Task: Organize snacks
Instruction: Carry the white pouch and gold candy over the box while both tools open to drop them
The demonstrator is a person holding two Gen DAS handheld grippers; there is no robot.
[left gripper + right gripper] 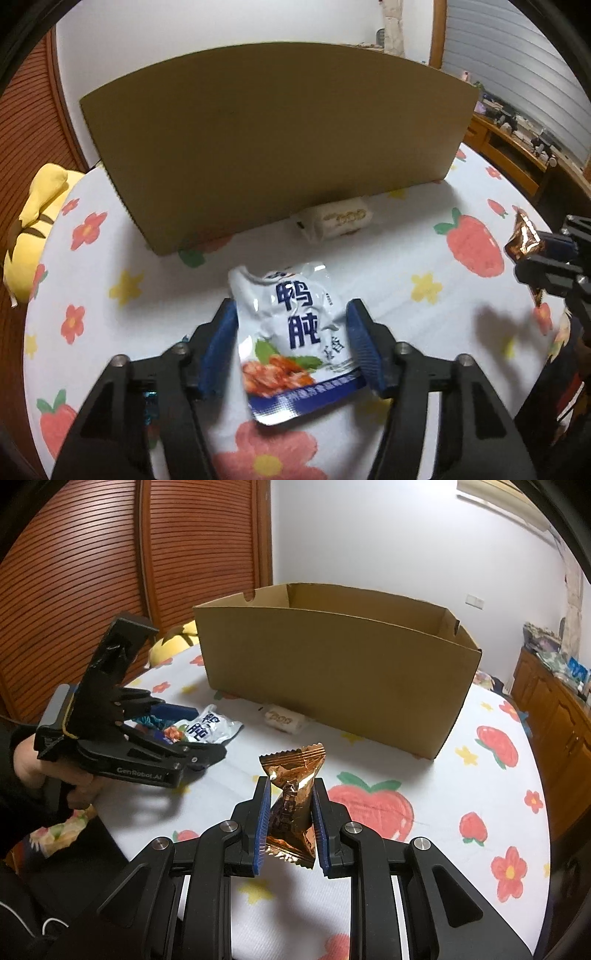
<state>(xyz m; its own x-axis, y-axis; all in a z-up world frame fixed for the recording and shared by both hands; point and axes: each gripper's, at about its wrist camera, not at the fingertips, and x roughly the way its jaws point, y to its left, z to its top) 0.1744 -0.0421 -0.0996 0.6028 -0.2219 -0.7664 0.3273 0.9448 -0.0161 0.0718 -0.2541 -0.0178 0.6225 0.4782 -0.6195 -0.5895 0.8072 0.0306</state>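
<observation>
here, copper candy wrapper (291, 805) upright, pinched in right fingers (263, 823); white pouch (295, 339) lengthwise toward box (273, 136), between spread left fingers (218, 350)

Three snack packets are in sight: one white-and-blue pouch (295, 339) with blue characters, one copper foil-wrapped sweet (291, 805), and one small cream-coloured wrapped cake (334, 221) lying against the box. There is one open cardboard box (332, 675). One yellow plush toy (37, 225) sits at the bench edge. Two black tools appear, the left tool (291, 350) and the right tool (290, 827).
</observation>
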